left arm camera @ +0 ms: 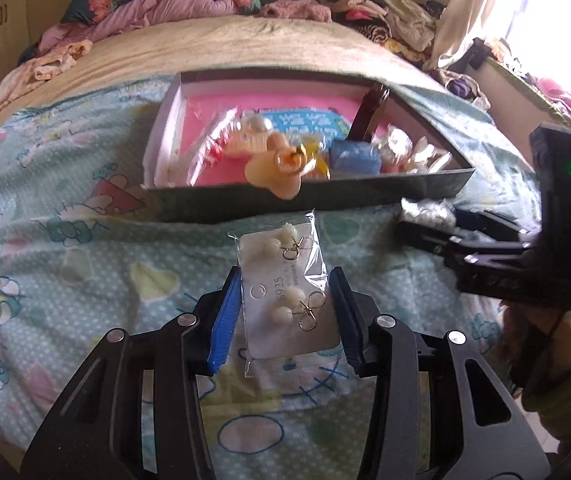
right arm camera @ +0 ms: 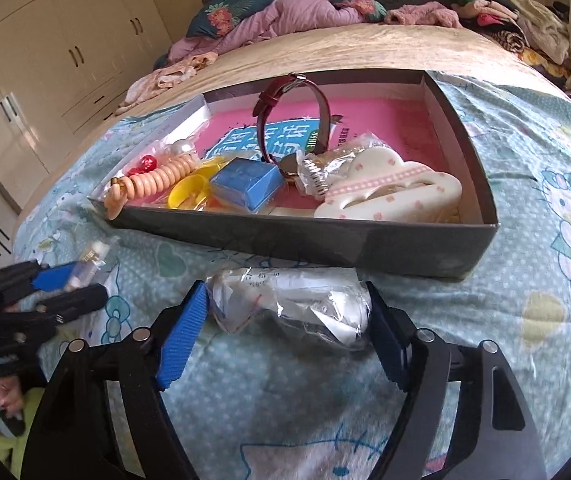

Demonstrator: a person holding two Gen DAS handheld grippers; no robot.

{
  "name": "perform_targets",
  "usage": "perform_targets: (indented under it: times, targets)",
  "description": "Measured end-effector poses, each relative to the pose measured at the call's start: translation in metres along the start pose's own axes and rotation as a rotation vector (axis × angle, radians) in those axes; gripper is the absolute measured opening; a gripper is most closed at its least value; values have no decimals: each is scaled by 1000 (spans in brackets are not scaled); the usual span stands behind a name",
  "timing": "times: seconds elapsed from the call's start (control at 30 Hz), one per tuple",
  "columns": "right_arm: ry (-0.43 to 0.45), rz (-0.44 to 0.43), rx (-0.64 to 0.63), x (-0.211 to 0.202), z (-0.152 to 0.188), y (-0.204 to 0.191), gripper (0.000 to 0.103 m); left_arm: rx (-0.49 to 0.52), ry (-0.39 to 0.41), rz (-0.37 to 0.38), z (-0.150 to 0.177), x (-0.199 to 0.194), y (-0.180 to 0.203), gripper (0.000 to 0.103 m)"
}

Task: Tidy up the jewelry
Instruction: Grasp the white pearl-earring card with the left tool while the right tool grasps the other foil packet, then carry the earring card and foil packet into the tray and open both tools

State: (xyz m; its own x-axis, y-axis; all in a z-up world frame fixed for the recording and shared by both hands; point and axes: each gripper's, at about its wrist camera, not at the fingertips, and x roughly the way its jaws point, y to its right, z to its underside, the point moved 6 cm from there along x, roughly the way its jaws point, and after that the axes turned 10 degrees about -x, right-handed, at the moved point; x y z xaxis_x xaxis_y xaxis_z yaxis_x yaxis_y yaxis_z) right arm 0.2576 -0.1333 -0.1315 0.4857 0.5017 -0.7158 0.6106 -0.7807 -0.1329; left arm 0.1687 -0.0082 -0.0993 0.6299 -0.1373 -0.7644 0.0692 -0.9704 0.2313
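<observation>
In the left wrist view the left gripper (left arm camera: 288, 312) sits at the lower middle of the frame with its blue pads (left arm camera: 224, 320) flanking a clear packet of earrings (left arm camera: 285, 292) that lies flat on the bedsheet (left arm camera: 85, 272); the right pad appears to meet the packet's film edge, but whether either pad presses cannot be told. The risk here is that the slick, thin film buckles or slides out instead of being gripped, since the stiff white card inside is flat against soft, yielding cloth. The small pearly beads and wire hooks could also be bent if squeezed. Above, the dark cardboard box (left arm camera: 305, 194) holds a cluttered heap. In the right wrist view the right gripper (right arm camera: 287, 320) at the lower middle has its fingers spread around a crumpled clear bag (right arm camera: 293, 304) just in front of the box (right arm camera: 325, 240); the pads stand at the bag's ends, seemingly barely touching. That crinkly, puffed plastic may collapse and let its contents slip. At the left edge the other gripper (right arm camera: 71, 286) works close by, so the two could bump.
</observation>
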Motion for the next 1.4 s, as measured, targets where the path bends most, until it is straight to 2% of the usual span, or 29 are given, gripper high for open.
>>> perform_targets:
  times: [0.1, 0.2, 0.37, 0.5, 0.67, 1.0, 1.07, 1.17, 1.3, 1.4]
  targets:
    - [21, -12, -20, -3, 1, -1, 72, -10, 45, 13, -13, -16, 0, 36]
    - [59, -64, -26, -18, -2, -6, 72, -14, 91, 15, -32, -28, -2, 36]
    - [133, -51, -88, -45, -25, -9, 72, -18, 112, -1, -60, -22, -6, 36]
    - [144, -22, -108, -41, -46, 1, 72, -12, 95, -22, -75, -3, -7, 36]
    - [137, -2, -133, -26, -62, 5, 72, -17, 70, -25, -77, 16, -8, 36]
    - [108, -1, -146, -3, -67, 4, 74, -28, 50, -33, -81, 32, -12, 39]
    - [115, -9, -137, -5, -67, 4, 79, -29, 50, -35, -81, 32, -12, 39]
    - [133, 1, -135, -12, -68, 4, 86, -28, 49, -34, -81, 32, -12, 44]
    - [153, 4, -128, -29, -66, 4, 89, -26, 61, -35, -81, 25, -10, 60]
    - [169, 13, -118, -47, -62, 5, 93, -29, 72, -32, -80, 16, -8, 60]
